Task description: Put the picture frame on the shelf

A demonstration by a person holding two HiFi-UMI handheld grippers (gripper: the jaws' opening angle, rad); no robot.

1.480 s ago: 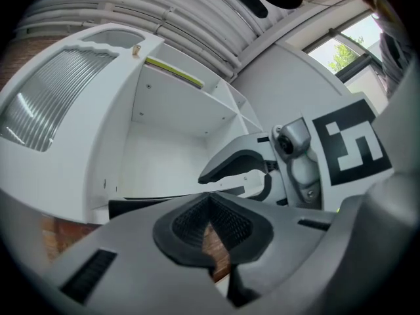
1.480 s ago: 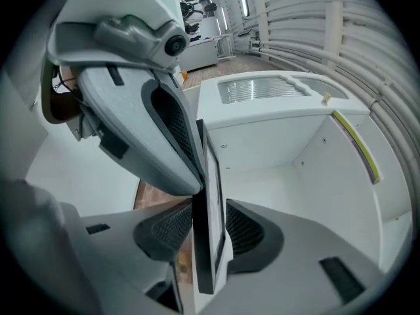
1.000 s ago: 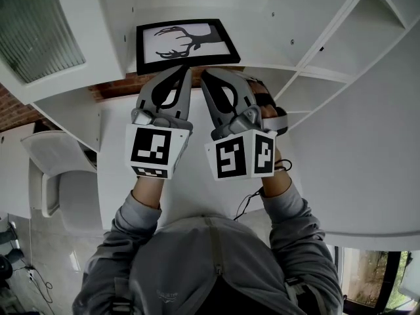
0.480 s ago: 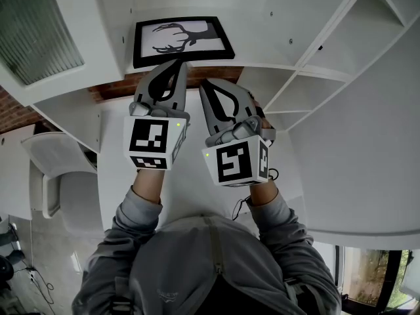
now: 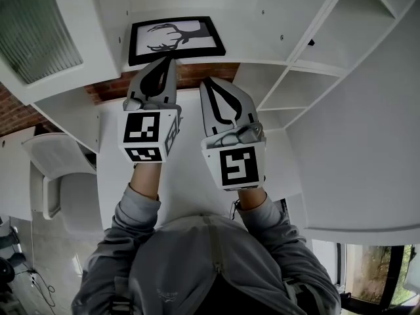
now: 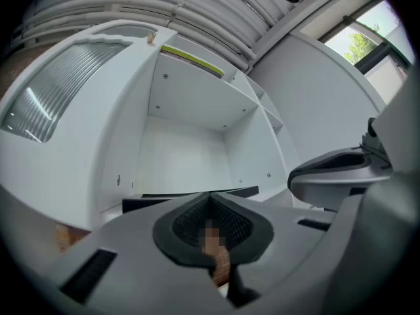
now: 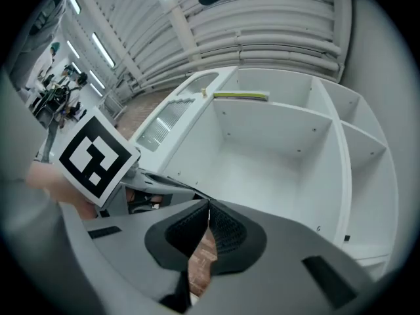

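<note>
The black picture frame (image 5: 174, 39), holding a deer-antler silhouette print, lies flat on the floor of a white shelf compartment (image 5: 262, 18). My left gripper (image 5: 170, 61) is shut with nothing in it, its tips right at the frame's near edge; I cannot tell if they touch. In the left gripper view the frame (image 6: 141, 204) shows as a dark strip just beyond the closed tips of the left gripper (image 6: 210, 195). My right gripper (image 5: 204, 81) is shut and empty, a little short of the shelf edge. The right gripper view shows the right gripper (image 7: 209, 205) with its tips meeting in front of the same compartment.
More white shelf compartments (image 5: 308, 90) stand to the right of the frame's one. A white table (image 5: 190, 176) lies under my arms, with a white chair (image 5: 59, 176) to its left. Red brick wall (image 5: 111, 87) shows below the shelf.
The frame now lies a little deeper in the compartment. The right gripper has drawn back from the shelf edge and turned its marker face toward me; the left gripper has shifted left.
</note>
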